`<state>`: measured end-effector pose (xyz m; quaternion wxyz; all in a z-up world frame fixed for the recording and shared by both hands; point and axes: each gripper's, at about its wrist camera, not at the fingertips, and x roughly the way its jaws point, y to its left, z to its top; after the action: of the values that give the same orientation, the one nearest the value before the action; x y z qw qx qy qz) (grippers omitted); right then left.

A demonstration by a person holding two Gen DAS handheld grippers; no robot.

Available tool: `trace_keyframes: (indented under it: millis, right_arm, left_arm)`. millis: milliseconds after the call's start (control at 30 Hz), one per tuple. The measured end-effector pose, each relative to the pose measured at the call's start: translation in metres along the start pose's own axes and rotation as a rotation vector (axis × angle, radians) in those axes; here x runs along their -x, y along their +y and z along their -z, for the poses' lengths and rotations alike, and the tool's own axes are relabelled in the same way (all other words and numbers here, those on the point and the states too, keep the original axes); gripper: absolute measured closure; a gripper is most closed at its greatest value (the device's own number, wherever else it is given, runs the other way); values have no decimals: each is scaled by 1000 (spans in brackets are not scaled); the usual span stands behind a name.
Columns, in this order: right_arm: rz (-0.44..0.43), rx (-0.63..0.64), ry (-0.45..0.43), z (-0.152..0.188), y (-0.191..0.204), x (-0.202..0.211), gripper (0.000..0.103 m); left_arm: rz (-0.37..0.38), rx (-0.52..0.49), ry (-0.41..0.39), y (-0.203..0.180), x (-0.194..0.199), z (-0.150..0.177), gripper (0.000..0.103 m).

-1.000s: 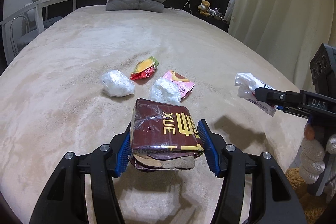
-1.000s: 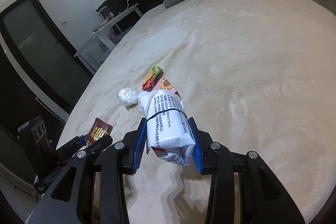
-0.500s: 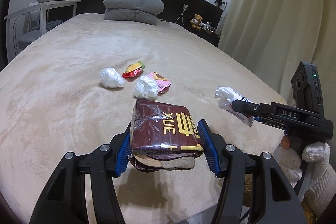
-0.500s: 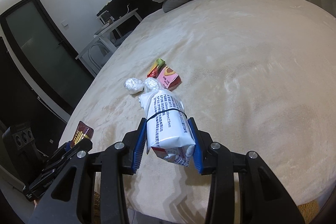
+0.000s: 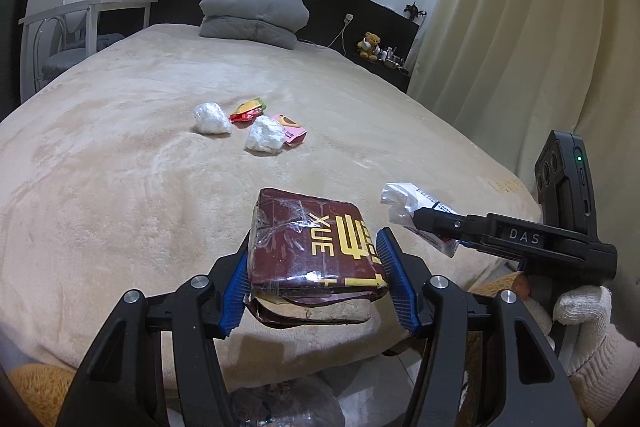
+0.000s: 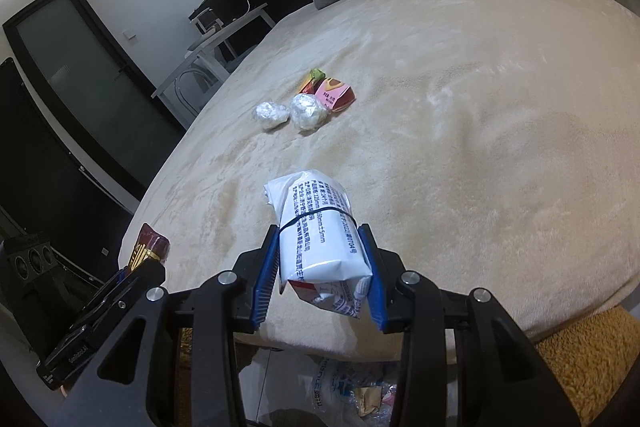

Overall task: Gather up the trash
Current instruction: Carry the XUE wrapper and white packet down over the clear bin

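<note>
My left gripper is shut on a dark red snack packet with yellow letters, held over the foot edge of the bed. My right gripper is shut on a white printed packet bound by a black band, also over the bed's edge. The right gripper with its white packet shows in the left wrist view, and the red packet shows in the right wrist view. On the bed lie two crumpled white balls, a red-yellow wrapper and a pink wrapper.
A beige blanket covers the bed. A clear bag holding trash lies on the floor below the bed's foot. Grey pillows lie at the head. A white desk stands left, curtains right.
Both grippers have drawn back from the middle of the bed to its foot edge, each holding its packet. The floor bag has come into view below.
</note>
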<state>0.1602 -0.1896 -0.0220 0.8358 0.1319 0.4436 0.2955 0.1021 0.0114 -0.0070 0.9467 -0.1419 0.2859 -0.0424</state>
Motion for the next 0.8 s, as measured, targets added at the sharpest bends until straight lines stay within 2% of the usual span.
trace_keyframes:
  millis: [367, 800]
  right_arm:
    - [-68, 17, 18, 35, 13, 17, 63]
    - [-87, 46, 162, 70, 11, 10, 63]
  left_arm:
    - [7, -7, 38, -8, 14, 24, 45]
    - [-21, 24, 159, 7, 11, 59, 45]
